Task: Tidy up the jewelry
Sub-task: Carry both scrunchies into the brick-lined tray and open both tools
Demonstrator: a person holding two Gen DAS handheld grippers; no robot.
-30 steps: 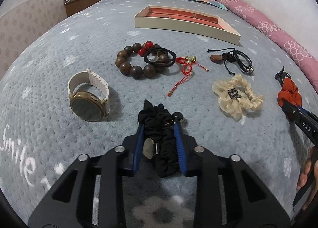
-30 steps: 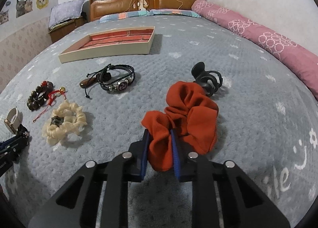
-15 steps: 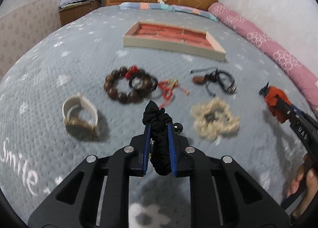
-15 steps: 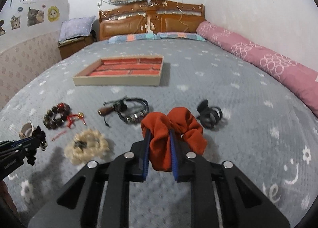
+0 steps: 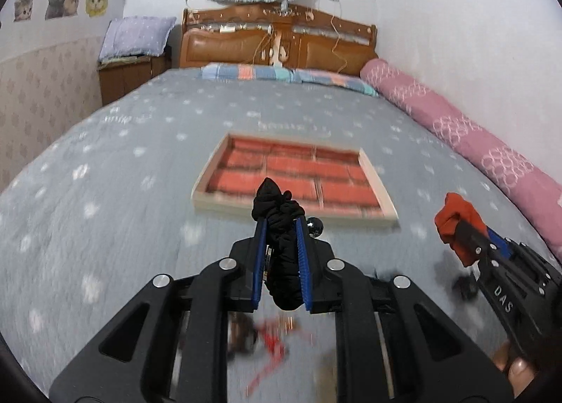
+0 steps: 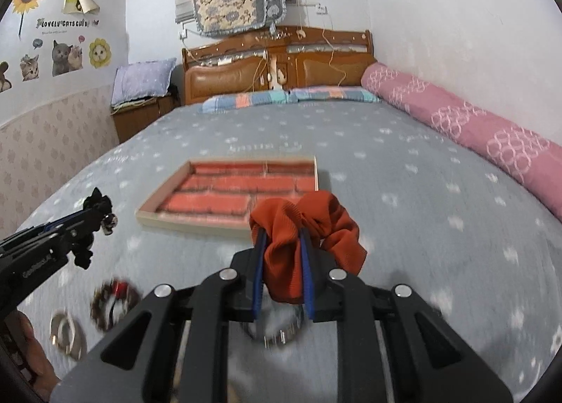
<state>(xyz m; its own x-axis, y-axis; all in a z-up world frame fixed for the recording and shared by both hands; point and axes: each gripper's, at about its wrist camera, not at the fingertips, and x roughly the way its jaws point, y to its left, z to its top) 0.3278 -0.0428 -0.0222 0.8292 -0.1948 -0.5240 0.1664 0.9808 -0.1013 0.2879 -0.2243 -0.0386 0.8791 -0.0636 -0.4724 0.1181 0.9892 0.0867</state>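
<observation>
Between the pads of my left gripper (image 5: 280,227) a black scrunchie (image 5: 277,213) is pinched tight, its gathered cloth bulging above the fingertips and hanging limp below them; a small dark bead (image 5: 315,226) dangles just right of the right finger. My right gripper (image 6: 281,238) is clamped the same way on an orange scrunchie (image 6: 302,227), most of its loop spilling to the right of the fingers. Both look light and soft, easily crushed without harm, though I judge slack fabric may snag on a pad at release; a pinch across one bunched fold seems the best hold. Beyond both sets of fingertips lies the divided tray (image 5: 376,188) on the grey bedspread (image 5: 105,164), its red compartments bare as far as the blur allows; below the fingers, blurred, remain wooden beads (image 6: 112,301) and a watch (image 6: 66,334).
</observation>
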